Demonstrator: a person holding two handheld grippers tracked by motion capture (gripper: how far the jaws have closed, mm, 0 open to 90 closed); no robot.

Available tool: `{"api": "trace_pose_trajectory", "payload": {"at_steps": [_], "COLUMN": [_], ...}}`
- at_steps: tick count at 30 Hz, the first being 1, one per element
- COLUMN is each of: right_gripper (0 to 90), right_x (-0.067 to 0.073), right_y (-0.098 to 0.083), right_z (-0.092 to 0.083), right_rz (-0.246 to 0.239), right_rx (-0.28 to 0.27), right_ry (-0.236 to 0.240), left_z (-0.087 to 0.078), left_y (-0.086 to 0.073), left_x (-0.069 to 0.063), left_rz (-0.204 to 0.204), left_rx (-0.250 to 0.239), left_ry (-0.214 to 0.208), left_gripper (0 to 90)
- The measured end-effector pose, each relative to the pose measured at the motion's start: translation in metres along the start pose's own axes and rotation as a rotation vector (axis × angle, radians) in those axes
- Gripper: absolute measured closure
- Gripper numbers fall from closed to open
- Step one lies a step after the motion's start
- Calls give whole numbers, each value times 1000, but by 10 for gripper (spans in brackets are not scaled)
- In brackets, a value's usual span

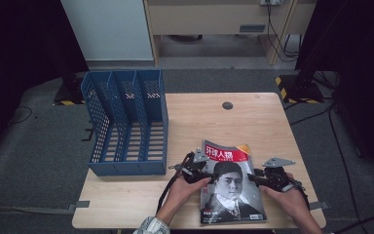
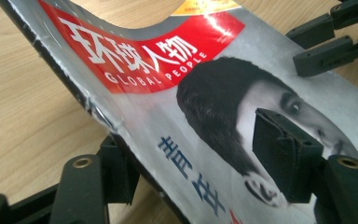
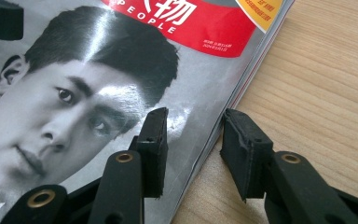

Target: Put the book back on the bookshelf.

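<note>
A magazine [image 1: 231, 187] with a red title band and a black-and-white portrait lies on the wooden table [image 1: 253, 122] near its front edge. My left gripper [image 1: 205, 176] is at the magazine's left edge. In the left gripper view that edge of the magazine [image 2: 168, 93] curls up between the jaws of the left gripper [image 2: 198, 158], one jaw under it and one over the cover, with a wide gap. My right gripper [image 1: 254, 178] straddles the right edge. There the right gripper [image 3: 196, 140] has one jaw over the magazine [image 3: 98, 70] and one on the bare wood, open.
A blue three-slot file rack [image 1: 126, 122] stands on the table's left part, its slots empty. A round cable hole [image 1: 227, 105] sits near the far edge. The right gripper's jaws [image 2: 331, 37] show at the upper right of the left gripper view.
</note>
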State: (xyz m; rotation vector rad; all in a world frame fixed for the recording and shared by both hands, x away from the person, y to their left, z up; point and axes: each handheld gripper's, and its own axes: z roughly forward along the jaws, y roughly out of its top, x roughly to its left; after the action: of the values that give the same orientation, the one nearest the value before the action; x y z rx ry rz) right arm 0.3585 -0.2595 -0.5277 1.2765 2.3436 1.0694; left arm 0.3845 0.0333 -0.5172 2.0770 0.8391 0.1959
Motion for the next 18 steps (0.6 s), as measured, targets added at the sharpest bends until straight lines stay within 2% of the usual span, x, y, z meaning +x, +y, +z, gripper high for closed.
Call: {"api": "trace_pose_trajectory", "payload": {"at_steps": [7,10,12,18], "right_gripper": [598,597,596,596], "right_x": [-1,-1,-1,-1], "right_y": [0,0,0,0], "right_z": [1,1,1,2], "right_rz": [9,12,15,17], "right_rx": [-5,-9,-9,-16], "right_ry": [14,15,15,27], "left_z": [4,8,9,14], "left_y": [6,10,12,16], "left_x": [2,2,2,4], "left_rz": [11,-1,10,10], "left_rx": [4,0,8,11], "left_ry": [-25,-46,-48,-56], "left_gripper": [381,380,380,384]}}
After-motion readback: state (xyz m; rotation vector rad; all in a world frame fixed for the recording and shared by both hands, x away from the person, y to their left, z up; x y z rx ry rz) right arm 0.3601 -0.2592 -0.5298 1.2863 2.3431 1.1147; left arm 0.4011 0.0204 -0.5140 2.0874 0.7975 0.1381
